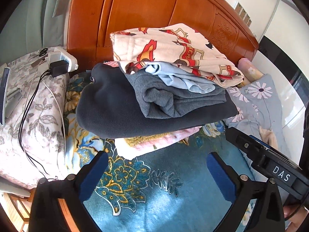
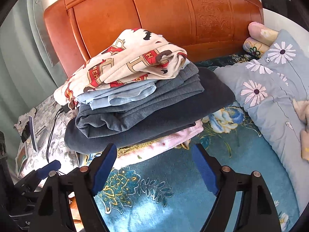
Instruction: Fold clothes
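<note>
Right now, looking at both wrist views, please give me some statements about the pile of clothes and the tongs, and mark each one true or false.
1. The cream printed garment lies on top of the pile. True.
2. The left tongs are shut on the dark navy garment. False: they stand open and hold nothing, with only the teal floral blanket between the fingers.
3. The light blue garment lies directly under the cream one. True.
4. The pile stands on a bare wooden floor. False: it rests on the blanket on a bed, in front of the wooden headboard.
5. The right tongs are open and empty. True.
</note>
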The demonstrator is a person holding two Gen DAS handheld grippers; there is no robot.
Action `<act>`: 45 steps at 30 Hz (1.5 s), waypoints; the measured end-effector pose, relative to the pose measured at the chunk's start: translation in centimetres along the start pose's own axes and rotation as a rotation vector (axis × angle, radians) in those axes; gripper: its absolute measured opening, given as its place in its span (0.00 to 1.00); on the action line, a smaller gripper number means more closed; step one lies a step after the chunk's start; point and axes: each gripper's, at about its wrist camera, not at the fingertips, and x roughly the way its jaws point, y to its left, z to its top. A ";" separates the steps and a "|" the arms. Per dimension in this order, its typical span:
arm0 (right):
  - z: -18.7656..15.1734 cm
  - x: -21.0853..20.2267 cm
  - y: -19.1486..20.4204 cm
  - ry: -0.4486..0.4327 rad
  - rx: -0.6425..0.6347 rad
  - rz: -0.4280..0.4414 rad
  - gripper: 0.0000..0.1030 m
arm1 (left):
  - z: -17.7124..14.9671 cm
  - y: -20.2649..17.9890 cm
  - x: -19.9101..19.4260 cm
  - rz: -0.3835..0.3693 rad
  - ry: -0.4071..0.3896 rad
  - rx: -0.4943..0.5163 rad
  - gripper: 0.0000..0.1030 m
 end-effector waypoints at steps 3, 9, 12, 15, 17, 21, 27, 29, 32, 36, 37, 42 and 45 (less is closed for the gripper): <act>-0.8 -0.5 -0.2 -0.022 0.012 -0.023 0.91 | -0.8 0.2 -0.7 0.003 -0.026 -0.021 1.00; -1.7 -2.1 -0.1 -0.116 0.034 -0.070 0.98 | -1.5 0.0 -1.9 0.093 -0.098 -0.022 1.00; -1.9 -2.6 -0.1 -0.146 0.031 -0.098 0.98 | -1.5 -0.2 -2.0 0.125 -0.103 -0.012 1.00; -2.1 -2.8 -0.3 -0.142 0.040 -0.105 0.98 | -1.5 0.0 -2.0 0.152 -0.106 -0.025 1.00; -2.3 -2.8 -0.4 -0.135 0.047 -0.110 0.98 | -1.6 0.2 -1.9 0.159 -0.104 -0.045 1.00; -2.6 -2.8 -0.2 -0.114 0.041 -0.154 0.98 | -1.8 0.5 -1.3 0.155 -0.077 -0.075 1.00; -3.1 -3.2 -0.3 -0.105 0.066 -0.180 0.98 | -2.3 0.5 -0.7 0.147 -0.036 -0.083 1.00; -3.2 -3.2 -0.3 -0.097 0.064 -0.197 0.98 | -2.5 0.4 -0.6 0.153 -0.038 -0.076 1.00; -3.5 -3.3 -0.3 -0.086 0.073 -0.201 0.98 | -2.6 0.4 -0.8 0.153 -0.050 -0.070 1.00; -3.6 -3.3 -0.5 -0.075 0.092 -0.199 0.98 | -2.6 0.2 -1.0 0.166 -0.066 -0.052 1.00; -3.7 -3.3 -0.5 -0.074 0.095 -0.199 0.98 | -2.6 0.2 -1.0 0.166 -0.066 -0.052 1.00; -3.7 -3.3 -0.5 -0.065 0.106 -0.197 0.98 | -2.6 0.3 -1.2 0.172 -0.074 -0.048 1.00; -3.7 -3.2 -0.4 -0.060 0.110 -0.193 0.98 | -2.6 0.3 -1.3 0.179 -0.088 -0.039 1.00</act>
